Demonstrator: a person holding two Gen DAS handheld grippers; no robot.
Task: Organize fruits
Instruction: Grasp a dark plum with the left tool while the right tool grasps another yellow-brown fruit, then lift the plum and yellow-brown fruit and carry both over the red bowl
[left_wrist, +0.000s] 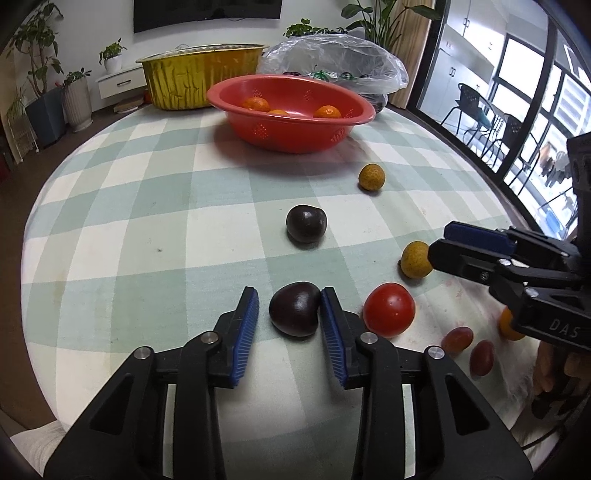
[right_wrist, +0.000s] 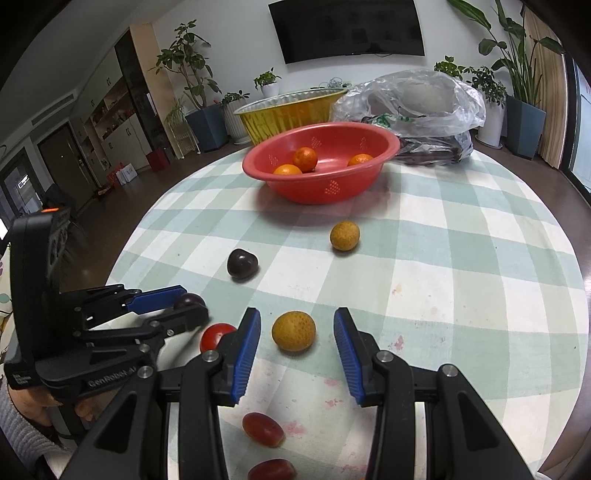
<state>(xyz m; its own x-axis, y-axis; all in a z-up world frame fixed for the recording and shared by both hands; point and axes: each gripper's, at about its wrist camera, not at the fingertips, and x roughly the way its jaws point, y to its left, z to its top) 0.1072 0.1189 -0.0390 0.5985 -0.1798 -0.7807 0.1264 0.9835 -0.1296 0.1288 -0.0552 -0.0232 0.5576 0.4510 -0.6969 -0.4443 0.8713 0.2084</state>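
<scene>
Two glossy dark plums lie on the checked cloth tabletop (left_wrist: 129, 206) — the nearer plum (left_wrist: 294, 308) sits between the left hand-held gripper's (left_wrist: 289, 314) ribbed blue pads, one pad touching it, the other apart. The right hand-held gripper (right_wrist: 297, 332) stands open around a pebbly yellow fruit (right_wrist: 293, 331), not touching it.

2 close wrist views, shared table (left_wrist: 110, 206)

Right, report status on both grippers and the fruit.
Left gripper open around near dark plum, one pad touching. Right gripper open around speckled yellow-brown fruit. Red plastic bowl holds three oranges. Path unobstructed.
</scene>
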